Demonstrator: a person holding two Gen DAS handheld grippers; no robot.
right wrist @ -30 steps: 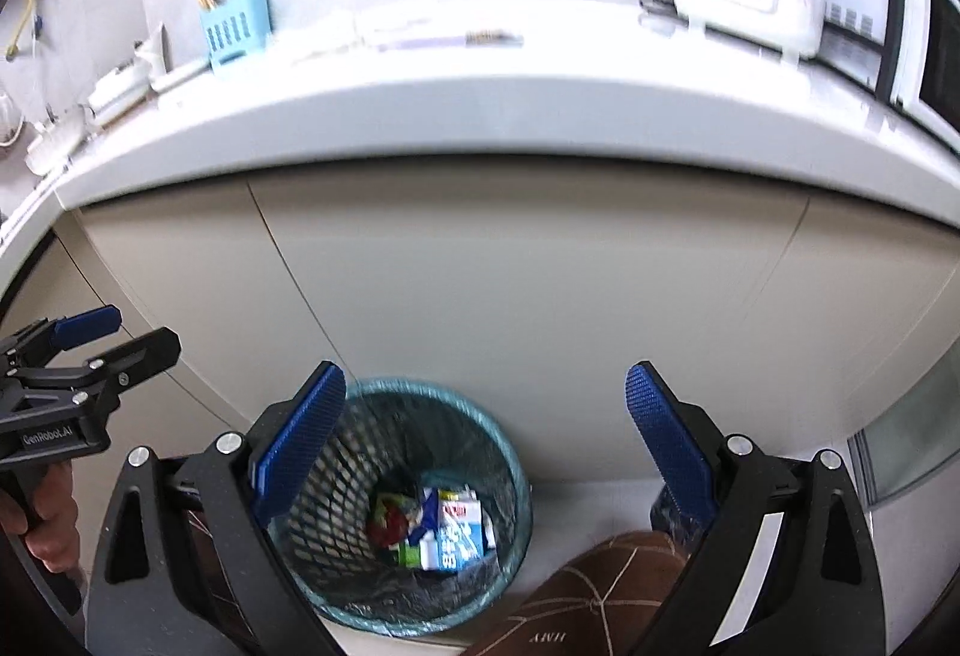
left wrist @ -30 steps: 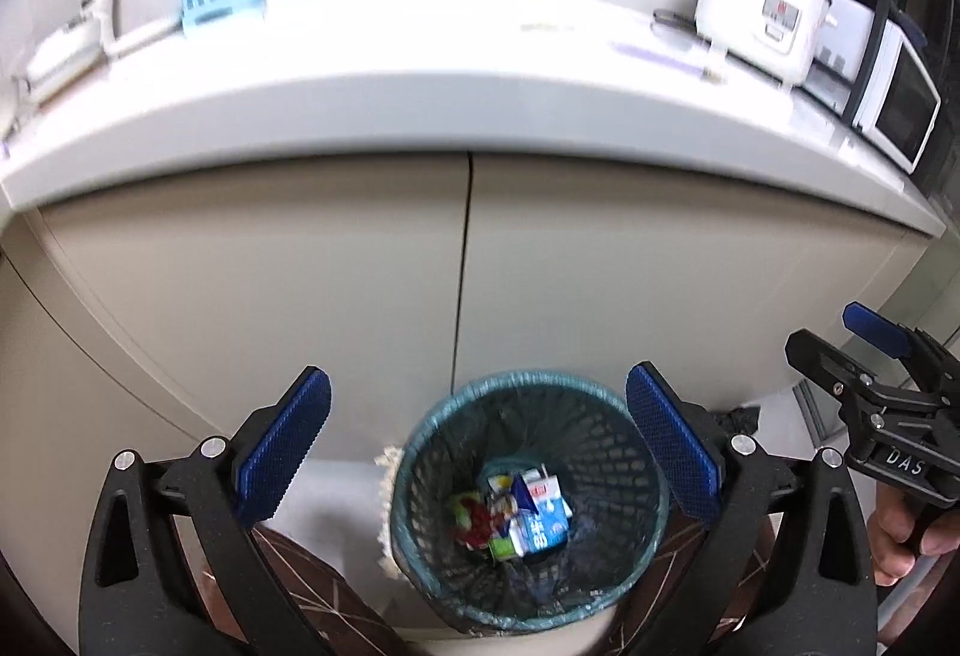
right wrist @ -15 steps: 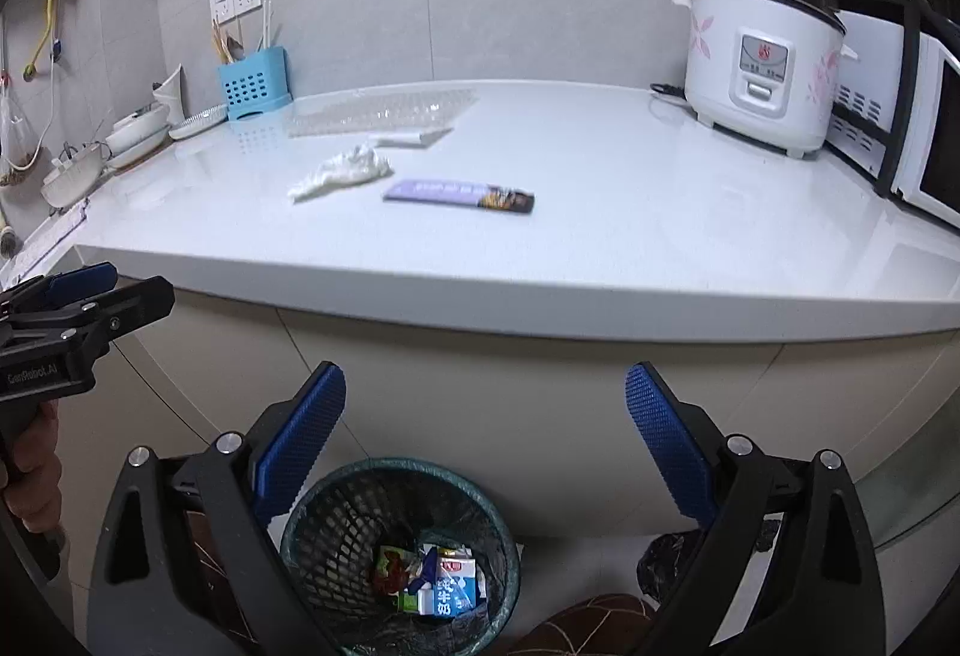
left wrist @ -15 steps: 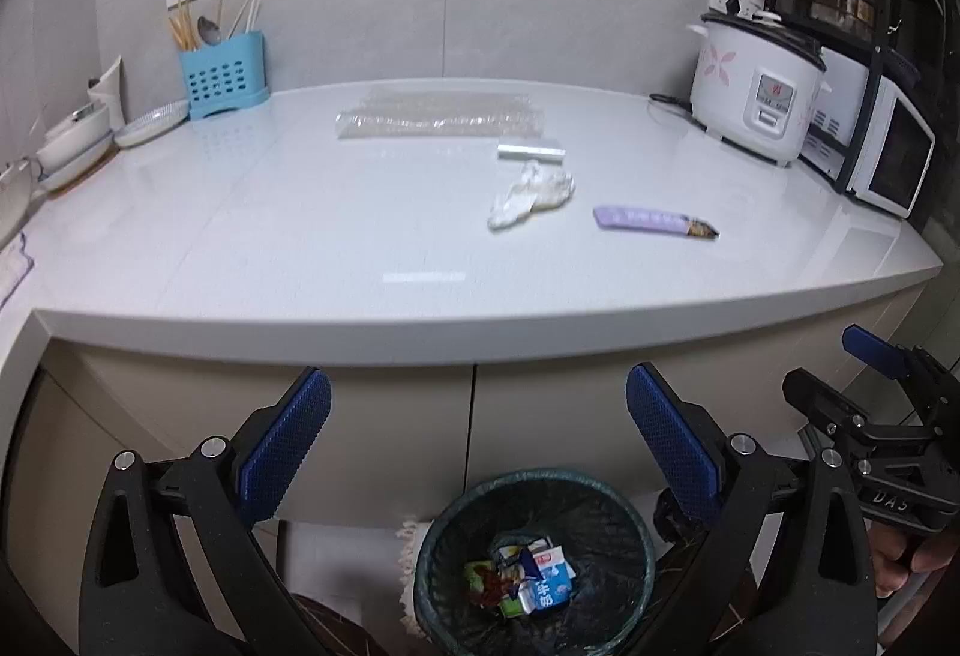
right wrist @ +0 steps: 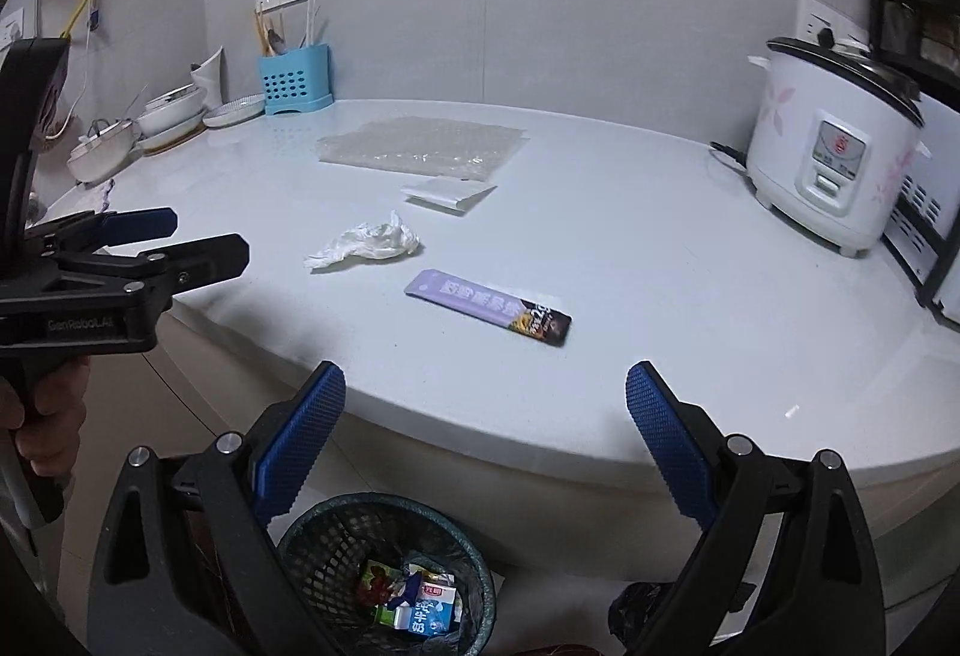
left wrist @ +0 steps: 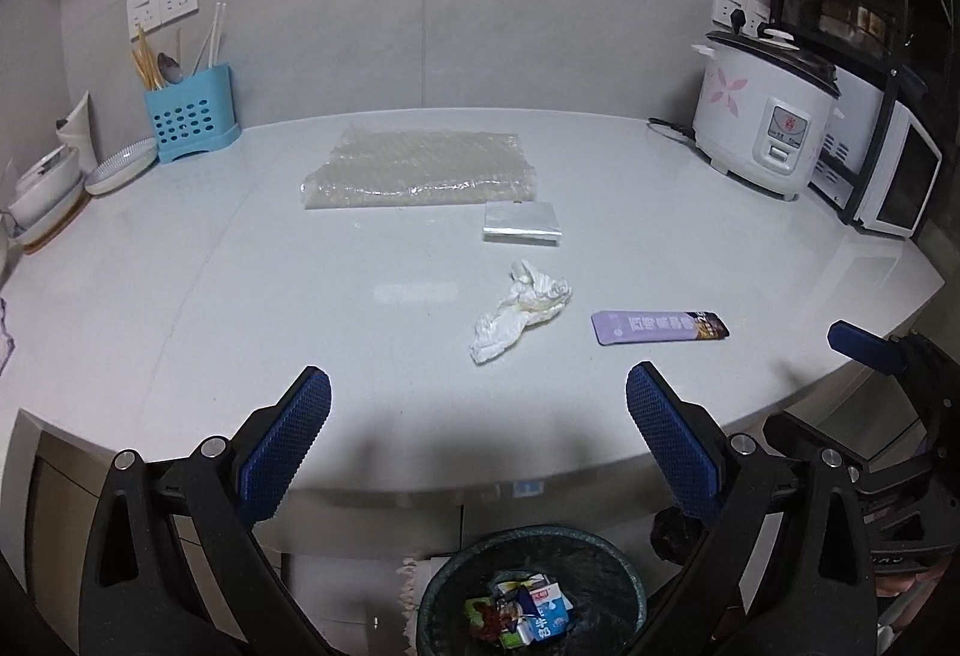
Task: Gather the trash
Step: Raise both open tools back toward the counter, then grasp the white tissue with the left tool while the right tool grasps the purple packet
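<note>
Both grippers, left gripper and right gripper, just swung up from the bin to the worktop, wide open and empty, so the tissue and wrapper look next.

The mesh bin is cut off by the bottom edge.

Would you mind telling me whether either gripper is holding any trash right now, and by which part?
Nothing is held. The left gripper and right gripper are both open and empty, above the counter's near edge; the crumpled tissue and purple wrapper lie untouched.
</note>
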